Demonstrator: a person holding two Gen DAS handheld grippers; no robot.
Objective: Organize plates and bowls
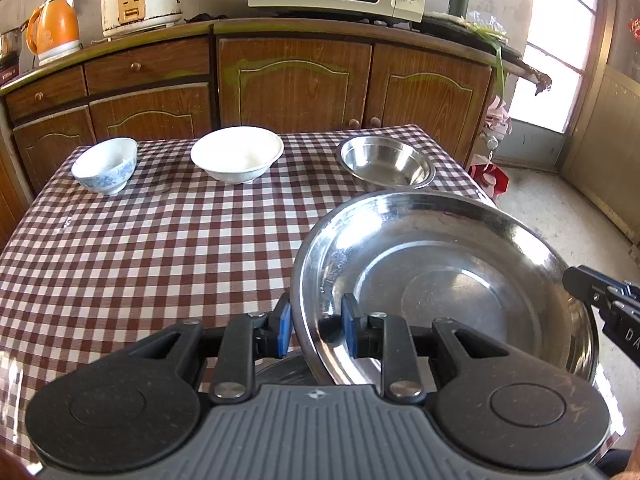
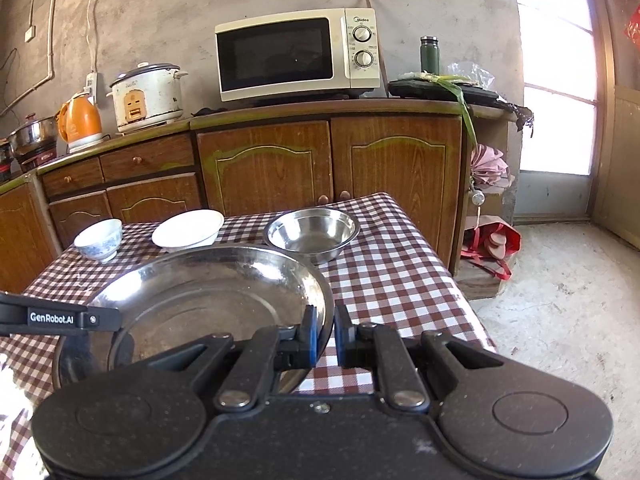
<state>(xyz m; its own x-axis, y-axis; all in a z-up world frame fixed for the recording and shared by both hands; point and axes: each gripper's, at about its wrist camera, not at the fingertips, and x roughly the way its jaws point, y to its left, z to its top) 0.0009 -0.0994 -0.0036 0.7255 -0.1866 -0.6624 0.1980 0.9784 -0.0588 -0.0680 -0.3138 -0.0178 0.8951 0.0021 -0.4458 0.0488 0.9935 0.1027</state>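
Note:
A large shallow steel plate (image 1: 452, 280) (image 2: 208, 300) is held by both grippers at the near right part of the checked table (image 1: 160, 260). My left gripper (image 1: 316, 317) is shut on its left rim, one blue pad inside and one outside. My right gripper (image 2: 326, 332) is shut on the opposite rim, and it also shows at the plate's far side in the left wrist view (image 1: 580, 284). Along the table's back stand a small blue-patterned bowl (image 1: 105, 164) (image 2: 98, 238), a white bowl (image 1: 237, 152) (image 2: 188, 228) and a steel bowl (image 1: 386, 162) (image 2: 312, 232).
Behind the table runs a wooden cabinet (image 2: 264, 164) carrying a microwave (image 2: 296, 54), a rice cooker (image 2: 146, 96) and an orange kettle (image 2: 80, 120). The table's right edge (image 2: 452, 280) drops to a concrete floor with a red bag (image 2: 496, 244).

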